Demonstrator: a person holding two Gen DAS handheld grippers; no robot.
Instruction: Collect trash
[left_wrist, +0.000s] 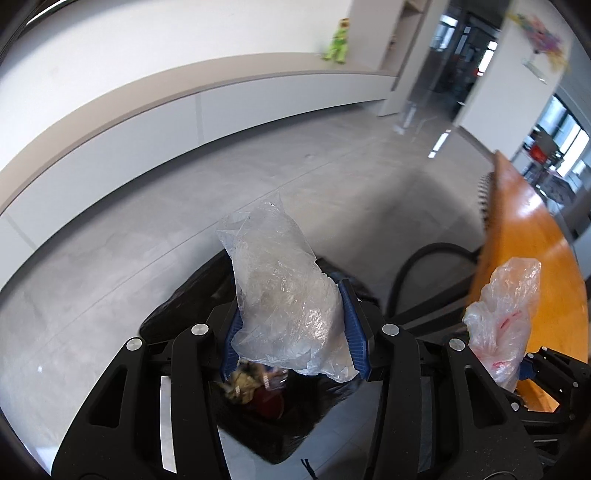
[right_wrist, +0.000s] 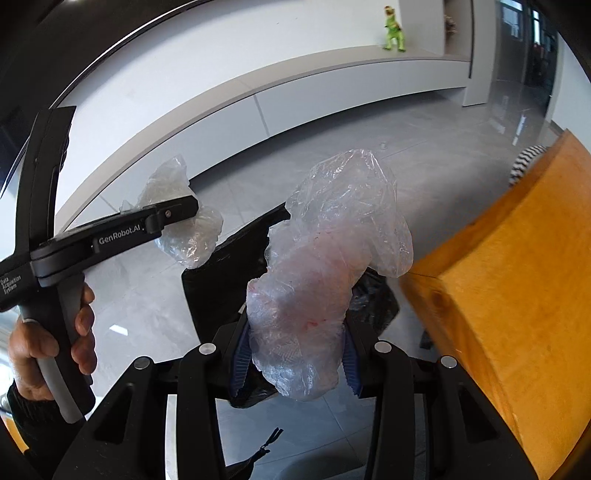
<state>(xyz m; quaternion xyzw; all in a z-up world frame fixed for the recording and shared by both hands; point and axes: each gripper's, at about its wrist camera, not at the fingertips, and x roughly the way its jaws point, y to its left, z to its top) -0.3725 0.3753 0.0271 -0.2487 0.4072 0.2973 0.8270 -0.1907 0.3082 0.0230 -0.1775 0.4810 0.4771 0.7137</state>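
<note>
Between the blue pads of the left claw sits a crumpled clear plastic bag, clamped at its lower part and standing up past the fingertips. Below and beyond this claw lies an open black trash bag on the grey tiled floor, with scraps of rubbish showing in its mouth just under the clamped plastic. To the right of the left claw, the right claw is clamped on a second crumpled plastic bag with red marks, which bulges out above its pads. Under and behind the right claw, the same black trash bag spreads across the floor. Right of the right claw rises the edge of an orange wooden counter. Left of the right claw, a person's hand grips the handle of the left claw, whose finger crosses in front of its clear bag. Far beyond both claws, a green toy figure stands on a long low white ledge against the wall.
</note>
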